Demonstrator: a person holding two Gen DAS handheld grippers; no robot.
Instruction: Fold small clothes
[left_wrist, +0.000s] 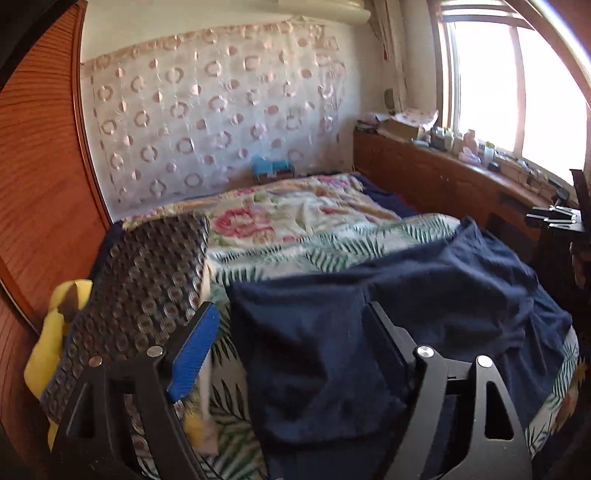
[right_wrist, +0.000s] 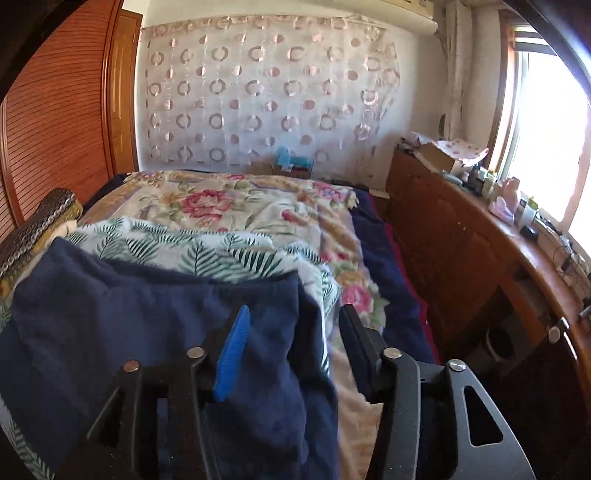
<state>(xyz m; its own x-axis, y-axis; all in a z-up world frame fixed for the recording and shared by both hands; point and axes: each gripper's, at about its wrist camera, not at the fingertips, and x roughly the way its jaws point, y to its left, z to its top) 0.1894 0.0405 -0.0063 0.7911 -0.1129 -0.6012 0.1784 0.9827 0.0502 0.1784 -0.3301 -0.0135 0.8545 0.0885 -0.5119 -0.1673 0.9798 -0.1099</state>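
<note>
A navy blue garment (left_wrist: 388, 325) lies spread on the fern-print sheet (left_wrist: 295, 251) of a bed; it also shows in the right wrist view (right_wrist: 147, 314). My left gripper (left_wrist: 291, 314) is open, its jaws wide apart over the garment's left edge. Its blue-padded left finger (left_wrist: 195, 354) is beside the cloth and its right finger (left_wrist: 388, 336) is over it. My right gripper (right_wrist: 295, 321) is open over the garment's right edge, with cloth lying between its fingers (right_wrist: 232, 350).
A floral blanket (right_wrist: 229, 199) covers the far bed. A dark patterned cushion (left_wrist: 140, 288) and a yellow soft toy (left_wrist: 55, 332) lie at the left. A wooden wardrobe (left_wrist: 40, 184) stands left. A cluttered wooden counter (right_wrist: 498, 229) runs under the window on the right.
</note>
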